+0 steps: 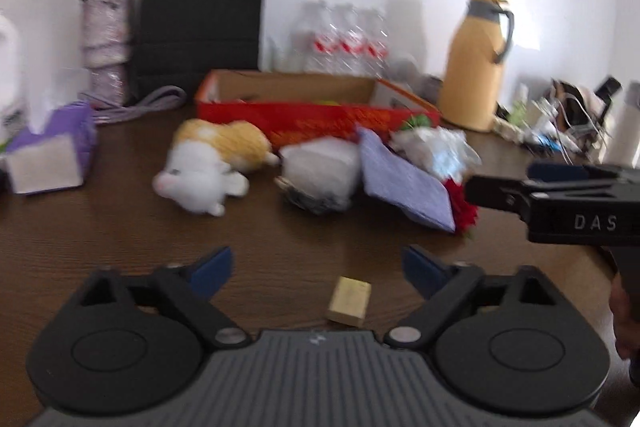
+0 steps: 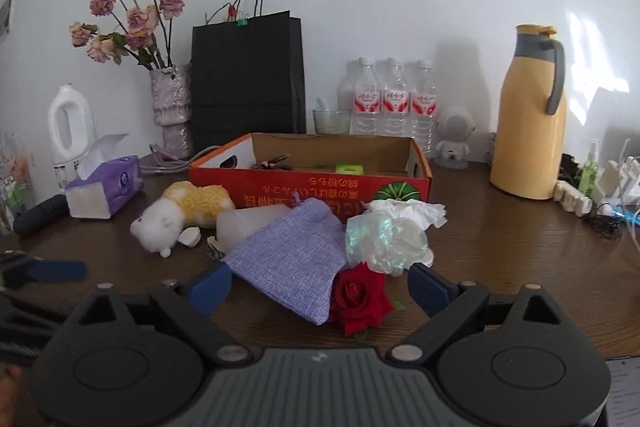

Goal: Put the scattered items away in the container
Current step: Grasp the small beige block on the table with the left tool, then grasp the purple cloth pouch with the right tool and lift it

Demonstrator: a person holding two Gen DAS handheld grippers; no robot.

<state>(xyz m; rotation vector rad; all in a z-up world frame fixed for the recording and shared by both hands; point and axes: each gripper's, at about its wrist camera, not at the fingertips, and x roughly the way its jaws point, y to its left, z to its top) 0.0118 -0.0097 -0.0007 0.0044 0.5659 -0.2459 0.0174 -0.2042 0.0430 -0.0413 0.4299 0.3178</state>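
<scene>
Behind the brown table (image 2: 500, 259) stands a white wall, and many things line the back edge. From left there are a white jug (image 2: 68, 131), a vase (image 2: 172, 107) with dried roses, a black bag (image 2: 246, 75), three bottles (image 2: 394, 99), a small white figure (image 2: 454, 135) and a yellow flask (image 2: 528, 115). A purple tissue box (image 2: 106, 187) lies at the left side, and chargers with cables (image 2: 600, 195) crowd the far right.

The red box (image 2: 312, 185) sits open in the middle, in front of the bag and bottles. Some small things already lie inside it, among them a green one (image 2: 350, 169).

The scattered items lie just in front of the box. A plush toy (image 2: 176, 215) lies on its side at the left. Next to it is a white pouch (image 2: 248, 223), and a purple sack (image 2: 292, 259) leans over the pouch. A red rose (image 2: 360, 297) touches the right edge of the sack. Crumpled plastic (image 2: 386, 239) rests behind the rose, close to the box wall. A small tan block (image 1: 348, 301) lies apart from the pile, nearer to the table edge.

The left gripper (image 1: 318, 267) hovers over the block with its jaws spread wide and nothing between them. The right gripper (image 2: 320, 285) is also spread wide and empty; the sack and the rose lie between its fingers in its view. The pile stands between both grippers and the box.
</scene>
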